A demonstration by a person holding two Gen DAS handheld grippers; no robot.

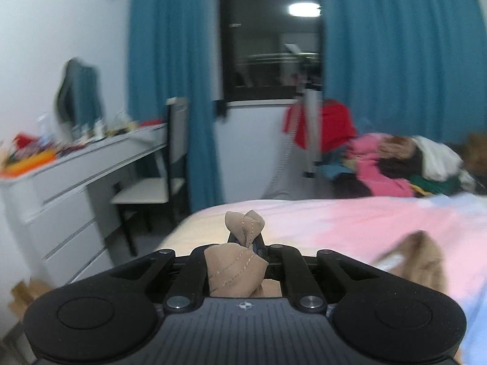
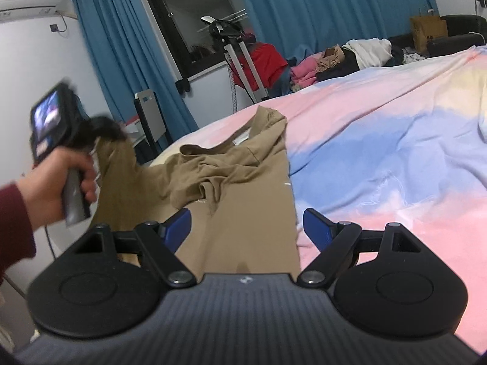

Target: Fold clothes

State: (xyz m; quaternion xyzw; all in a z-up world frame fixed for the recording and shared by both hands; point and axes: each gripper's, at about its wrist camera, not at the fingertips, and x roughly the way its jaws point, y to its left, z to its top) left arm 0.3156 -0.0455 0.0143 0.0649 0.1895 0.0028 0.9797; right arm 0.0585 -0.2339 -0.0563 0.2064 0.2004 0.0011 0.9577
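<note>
A tan T-shirt [image 2: 243, 200] lies on the pink and blue bedspread [image 2: 380, 152], its left part lifted. My left gripper [image 1: 245, 241] is shut on a bunched hem of the tan T-shirt [image 1: 234, 270] and holds it raised over the bed's edge; it also shows in the right wrist view [image 2: 100, 135], blurred, with the shirt hanging from it. My right gripper [image 2: 246, 225] is open and empty, its blue fingers [image 2: 179, 225] either side of the shirt's flat lower part, just above it.
A pile of mixed clothes [image 2: 344, 57] lies at the bed's far side, next to a red garment [image 2: 268, 60] on a stand. A white dresser [image 1: 76, 188] with clutter and a chair [image 1: 152, 191] stand left of the bed. Blue curtains [image 1: 170, 91] flank a dark window.
</note>
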